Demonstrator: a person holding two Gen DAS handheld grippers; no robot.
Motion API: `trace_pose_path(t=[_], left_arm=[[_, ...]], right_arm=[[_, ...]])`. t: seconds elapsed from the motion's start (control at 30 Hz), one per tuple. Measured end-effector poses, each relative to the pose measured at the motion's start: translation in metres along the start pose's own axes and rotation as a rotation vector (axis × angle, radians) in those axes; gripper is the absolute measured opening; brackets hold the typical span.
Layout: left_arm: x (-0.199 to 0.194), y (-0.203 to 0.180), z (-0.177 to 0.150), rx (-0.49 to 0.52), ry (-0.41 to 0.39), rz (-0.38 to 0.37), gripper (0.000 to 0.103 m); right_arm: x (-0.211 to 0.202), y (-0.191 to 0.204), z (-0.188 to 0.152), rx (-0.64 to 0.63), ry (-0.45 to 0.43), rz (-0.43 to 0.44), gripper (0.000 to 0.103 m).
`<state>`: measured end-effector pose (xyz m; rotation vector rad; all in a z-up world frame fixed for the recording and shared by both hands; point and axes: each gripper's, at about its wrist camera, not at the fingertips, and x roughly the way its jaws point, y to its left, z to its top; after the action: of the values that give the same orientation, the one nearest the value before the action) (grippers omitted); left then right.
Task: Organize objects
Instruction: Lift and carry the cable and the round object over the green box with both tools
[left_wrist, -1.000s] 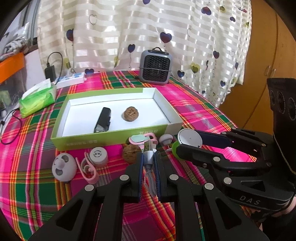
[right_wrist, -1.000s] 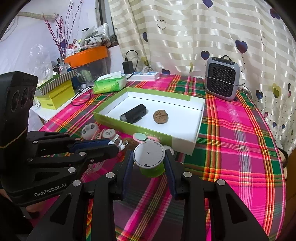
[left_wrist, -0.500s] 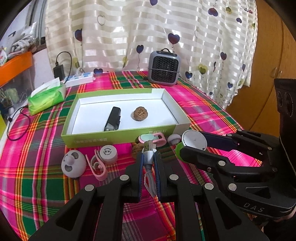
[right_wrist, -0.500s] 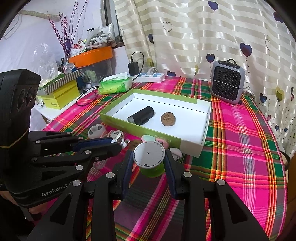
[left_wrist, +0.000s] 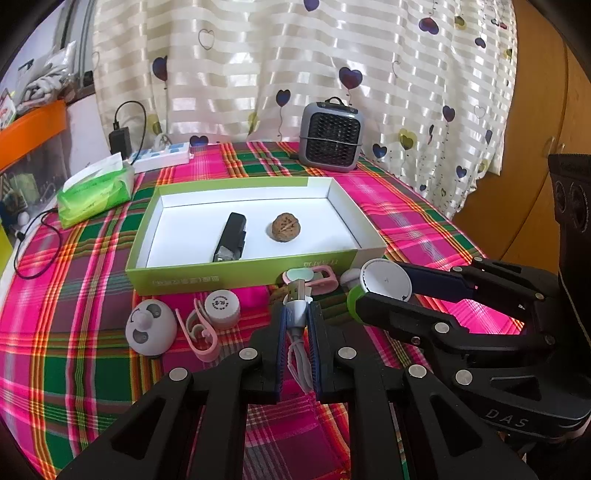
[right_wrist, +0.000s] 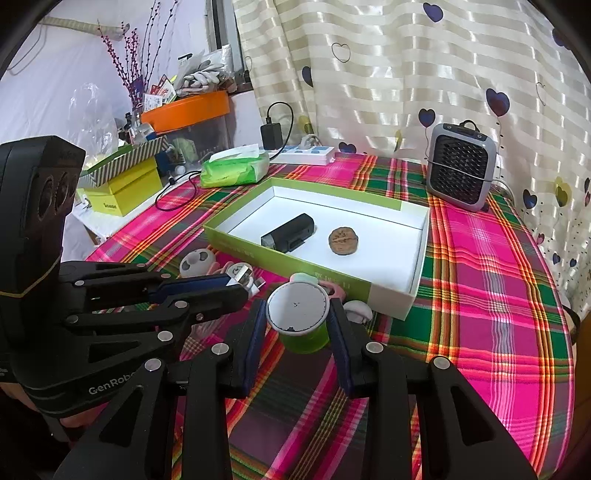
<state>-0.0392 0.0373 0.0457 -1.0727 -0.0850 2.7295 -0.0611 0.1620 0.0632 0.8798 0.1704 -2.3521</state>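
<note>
Clutter's heading for the shallow green-and-white cardboard box (left_wrist: 240, 273), two pieces at once

Left gripper (left_wrist: 295, 321) is pinching a white USB cable (left_wrist: 297, 295), right gripper (right_wrist: 299, 325) is squeezing a white-lidded green jar (right_wrist: 301, 321); both are hovering just short of the box, probably lining up drops beside the walnut (left_wrist: 285, 227).

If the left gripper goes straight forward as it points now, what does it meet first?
Probably the pink clip just ahead of the held USB cable, then the box's near wall; depth is unclear.
</note>
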Motion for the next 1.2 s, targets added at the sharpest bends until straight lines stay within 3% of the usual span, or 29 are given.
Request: trace_pose_path(t=[0.6, 1.2], left_arm=[[0.001, 0.0, 0.0, -0.001, -0.001, 0.001, 0.01], [0.008, 0.016, 0.028, -0.001, -0.027, 0.021, 0.01]], right_arm=[[0.006, 0.003, 0.008, -0.016, -0.001, 0.001, 0.035], [0.014, -0.005, 0.027, -0.039, -0.012, -0.008, 0.035]])
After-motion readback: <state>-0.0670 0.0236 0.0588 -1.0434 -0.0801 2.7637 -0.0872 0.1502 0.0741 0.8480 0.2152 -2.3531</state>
